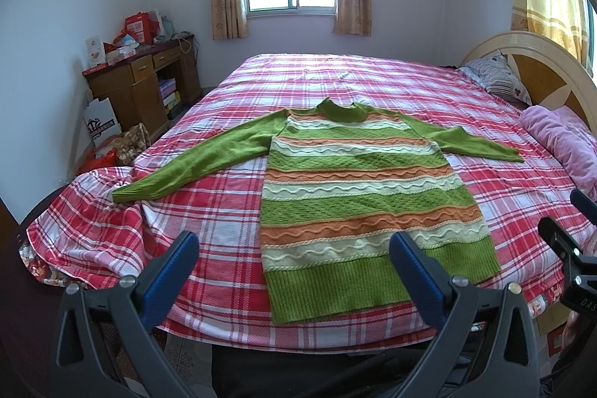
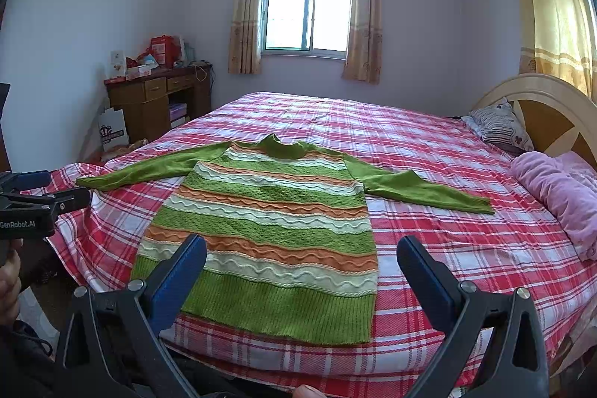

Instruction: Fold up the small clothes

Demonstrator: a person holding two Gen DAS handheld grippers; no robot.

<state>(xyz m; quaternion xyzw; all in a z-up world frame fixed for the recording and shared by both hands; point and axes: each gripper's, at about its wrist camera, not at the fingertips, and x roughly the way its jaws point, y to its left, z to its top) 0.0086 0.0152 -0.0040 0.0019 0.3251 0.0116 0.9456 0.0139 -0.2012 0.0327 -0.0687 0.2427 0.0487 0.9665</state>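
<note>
Green-orange-cream striped knit sweater was laid flat, front up, on the red-white plaid bedsheet, hem at the near edge of the bed, turtleneck collar pointed toward the far edge. Both sleeves were spread out sideways, the one on the left reaching toward the near-left corner, where the sheet was rumpled; judged as staging so each sleeve could be taken and folded inward over the body. No fold had been made yet.

Left gripper was held above the near edge over the hem's left half, blue fingers wide apart, nothing between them. Right gripper was held likewise over the hem's right half, spread and empty. Neither was touching the knit.

Body showed wavy raised ribs between bands, a ribbed green hem, plain green sleeves. Fabric looked thick and soft, lying mostly smooth.

Pink blanket and pillow lay by the headboard, well apart from the sweater.
</note>
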